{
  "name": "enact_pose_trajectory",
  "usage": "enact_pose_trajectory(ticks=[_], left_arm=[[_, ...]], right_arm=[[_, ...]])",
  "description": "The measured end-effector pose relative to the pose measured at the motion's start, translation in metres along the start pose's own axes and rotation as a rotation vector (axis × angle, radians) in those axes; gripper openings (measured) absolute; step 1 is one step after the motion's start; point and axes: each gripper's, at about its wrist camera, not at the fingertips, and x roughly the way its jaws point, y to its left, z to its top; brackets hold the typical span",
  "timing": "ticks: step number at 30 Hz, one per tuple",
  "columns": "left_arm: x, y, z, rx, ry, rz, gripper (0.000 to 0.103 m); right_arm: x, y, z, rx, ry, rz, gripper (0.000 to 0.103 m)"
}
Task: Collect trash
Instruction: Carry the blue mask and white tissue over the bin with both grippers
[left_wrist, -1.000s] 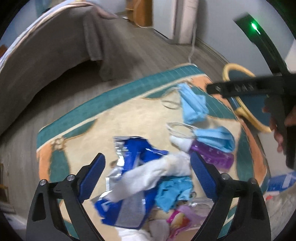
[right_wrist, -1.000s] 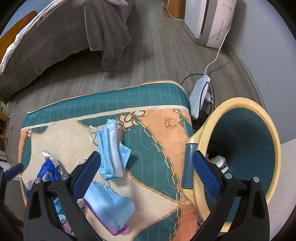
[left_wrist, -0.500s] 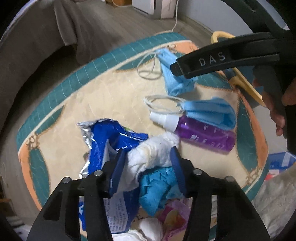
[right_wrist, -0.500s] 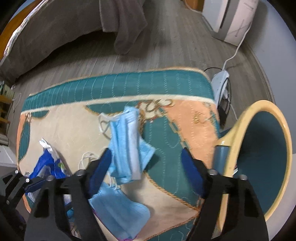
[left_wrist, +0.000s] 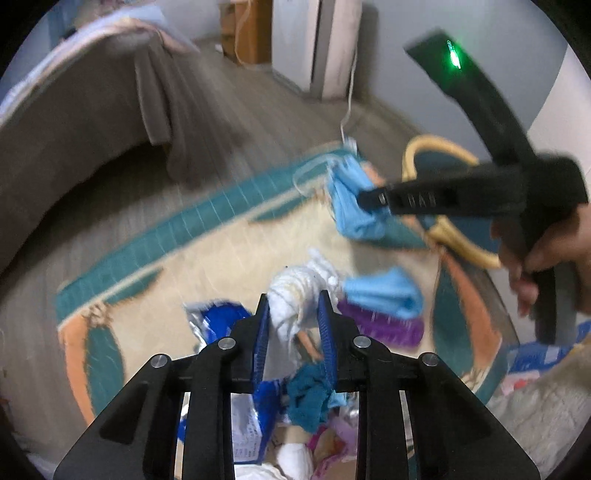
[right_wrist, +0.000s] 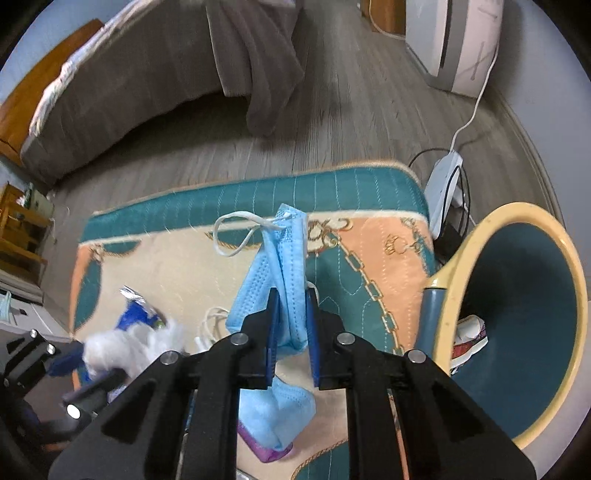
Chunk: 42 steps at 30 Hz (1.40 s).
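- Your left gripper (left_wrist: 293, 317) is clamped on a crumpled white tissue (left_wrist: 295, 295); its blue pads (left_wrist: 261, 332) press the wad from both sides, and the wad sticks out beyond the tips, above the patterned mat (left_wrist: 207, 258).
- Your right gripper (right_wrist: 290, 325) is pinched shut on a light blue face mask (right_wrist: 273, 266). The mask hangs forward from the tips, with its white ear loop (right_wrist: 236, 236) dangling to the left.
- In the left wrist view, your right hand (left_wrist: 546, 258) wraps the handle of the right tool, which reaches in from the right, level above the mat, with the mask at its tip.
- The yellow-rimmed bin (right_wrist: 517, 314) stands just off the mat's right edge, right of your right gripper; some trash lies in its bottom.
- Still on the mat: a second blue mask (left_wrist: 384, 291) lying over a purple bottle (left_wrist: 384, 328), a blue foil wrapper (left_wrist: 218, 317) and a teal cloth scrap (left_wrist: 306, 398) under your left gripper.
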Motion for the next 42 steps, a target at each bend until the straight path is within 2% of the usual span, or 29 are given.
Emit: enact_pose_trajectory(ticks=[5,14,21,26,42], left_arm=[[-0.029,0.004,0.004,-0.045,-0.108,0.044,0.027],[-0.053,-0.003,0.001,-0.072,-0.185,0.086,0.027],[-0.061,-0.015,-0.002,-0.079,-0.206,0.124,0.027],[-0.063,-0.021,0.004,-0.117,-0.225,0.12,0.027],[-0.04,-0.078,0.023,0.009,-0.215,0.103,0.027]], right_arm=[[-0.024,-0.005,-0.006,0.012,-0.049,-0.006,0.013],[-0.059,-0.011,-0.022,0.024,-0.106,-0.019,0.013],[-0.083,-0.016,-0.031,0.02,-0.148,-0.016,0.013],[-0.088,-0.025,-0.036,0.021,-0.147,-0.026,0.013],[-0.105,-0.088,-0.048,0.083,-0.167,-0.066,0.013]])
